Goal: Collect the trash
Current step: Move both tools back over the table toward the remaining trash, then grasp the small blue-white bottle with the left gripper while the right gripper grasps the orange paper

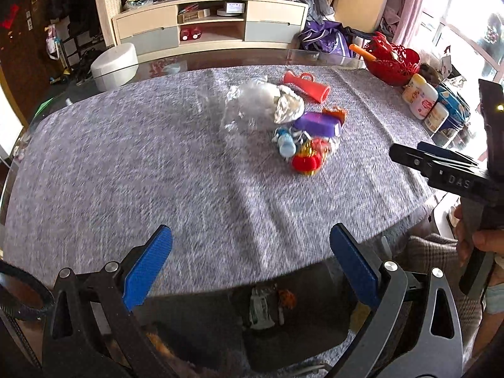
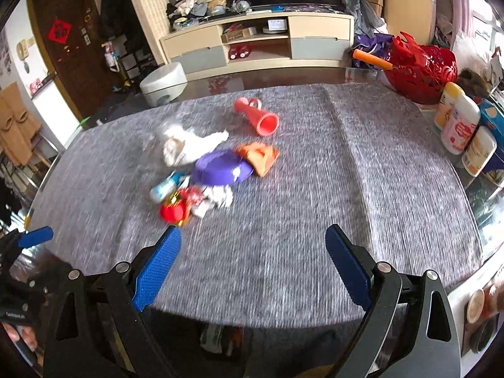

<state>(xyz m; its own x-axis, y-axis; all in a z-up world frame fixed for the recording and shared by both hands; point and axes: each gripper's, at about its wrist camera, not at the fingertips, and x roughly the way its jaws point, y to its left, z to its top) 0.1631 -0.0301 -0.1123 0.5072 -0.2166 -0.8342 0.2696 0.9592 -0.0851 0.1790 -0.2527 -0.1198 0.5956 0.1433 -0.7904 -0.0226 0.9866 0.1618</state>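
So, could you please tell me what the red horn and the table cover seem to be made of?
Red horn: probably moulded plastic, smooth with a slight sheen and a ridged rim. Table cover: looks like grey flecked fabric, matte, with visible creases.

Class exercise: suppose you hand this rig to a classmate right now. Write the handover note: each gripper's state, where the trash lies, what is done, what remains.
Left gripper: open, empty, above the near table edge.
Right gripper: open, empty, also above the near edge.
Trash: one heap mid-table on the grey cloth: clear plastic bag, crumpled white paper, purple tub, orange wrapper, small blue bottle, red and gold item. A red cone lies apart behind it.
Done: trash appears gathered.
Left: picking up and disposal; no bin visible.
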